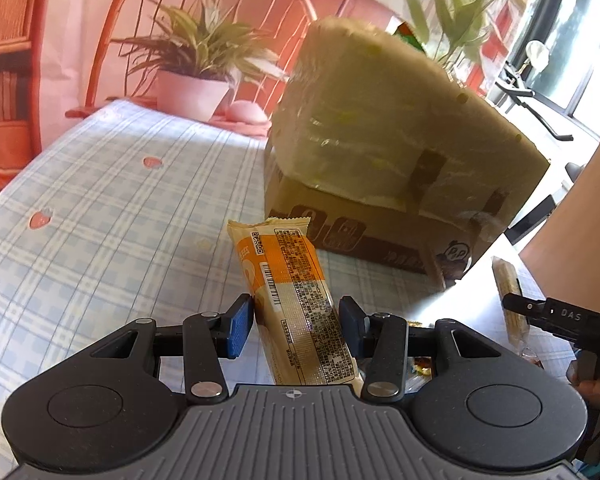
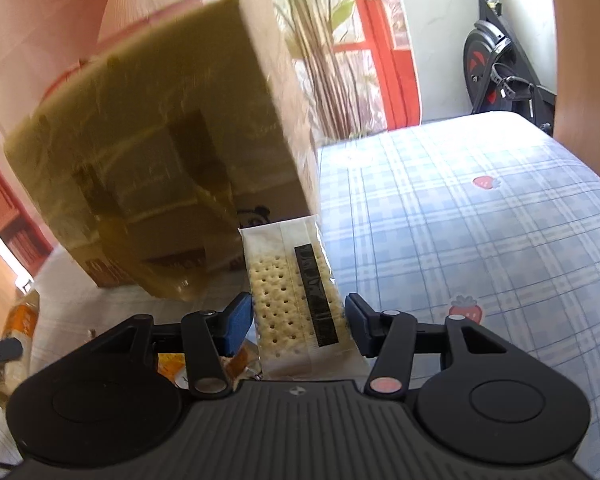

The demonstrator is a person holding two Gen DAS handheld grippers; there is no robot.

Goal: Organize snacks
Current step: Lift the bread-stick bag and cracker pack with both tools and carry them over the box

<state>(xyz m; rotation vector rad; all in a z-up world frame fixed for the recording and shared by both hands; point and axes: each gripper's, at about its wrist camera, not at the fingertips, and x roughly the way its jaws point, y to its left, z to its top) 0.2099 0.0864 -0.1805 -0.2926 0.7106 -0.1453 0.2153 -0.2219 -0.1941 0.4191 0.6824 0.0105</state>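
Observation:
My left gripper [image 1: 296, 326] is shut on an orange-and-cream snack bar wrapper [image 1: 296, 304], which sticks forward above the checked tablecloth [image 1: 112, 216]. My right gripper [image 2: 298, 322] is shut on a clear pack of dotted crackers [image 2: 288, 300], also lifted off the cloth. Just beyond both packs stands a cardboard box [image 1: 380, 236] with its taped flap [image 1: 388, 120] raised toward me. In the left wrist view the cracker pack [image 1: 508, 280] and the right gripper's finger [image 1: 520, 306] appear at the right edge. The snack bar [image 2: 20, 320] shows blurred at the left edge of the right wrist view.
A potted plant [image 1: 196, 80] and a wire chair back [image 1: 220, 8] stand behind the table at the left. Tall green stems [image 2: 324, 60] rise behind the box. An exercise bike [image 2: 496, 68] stands beyond the table. A person's arm [image 1: 572, 224] reaches in at the right. Small wrapped candies [image 2: 172, 364] lie under the grippers.

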